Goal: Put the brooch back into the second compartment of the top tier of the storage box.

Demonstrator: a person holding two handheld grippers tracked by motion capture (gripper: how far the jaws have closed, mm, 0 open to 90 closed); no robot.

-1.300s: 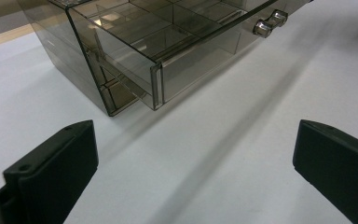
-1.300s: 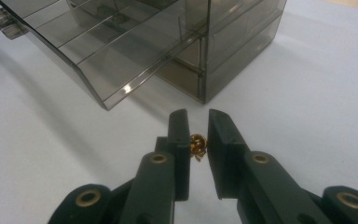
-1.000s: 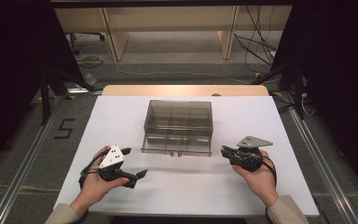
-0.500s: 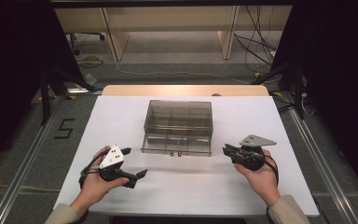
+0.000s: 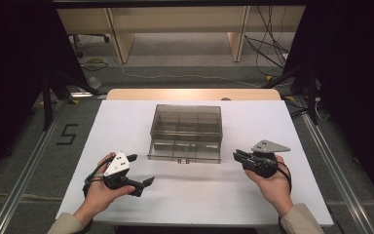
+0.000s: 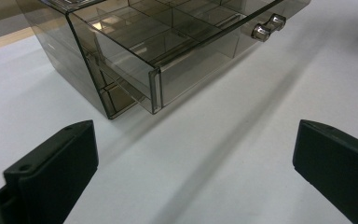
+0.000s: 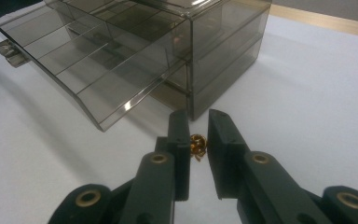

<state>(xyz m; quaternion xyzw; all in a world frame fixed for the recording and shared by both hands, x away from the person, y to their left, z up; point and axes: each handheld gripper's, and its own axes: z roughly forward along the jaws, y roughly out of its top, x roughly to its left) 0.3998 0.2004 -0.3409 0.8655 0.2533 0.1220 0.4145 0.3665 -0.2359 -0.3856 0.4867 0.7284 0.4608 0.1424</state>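
While the left tongs [image 5: 139, 169] are standing apart over the desk [image 5: 195, 195], the right tongs [image 7: 198, 148] are clamping a small gold piece [image 7: 197, 145] beside the drawer box [image 5: 186, 131].

High view looks down; both gripper views closely face the drawer box [image 5: 186, 132].

Small gold object [image 7: 197, 145] sat between the right tool's [image 7: 198, 140] jaws, mostly hidden by them; its kind could not be made out. Smoked plastic drawer box [image 6: 121, 56] ran off the top edge in both gripper views. Left tool's [image 6: 193, 163] jaws were cut off at the bottom edge.
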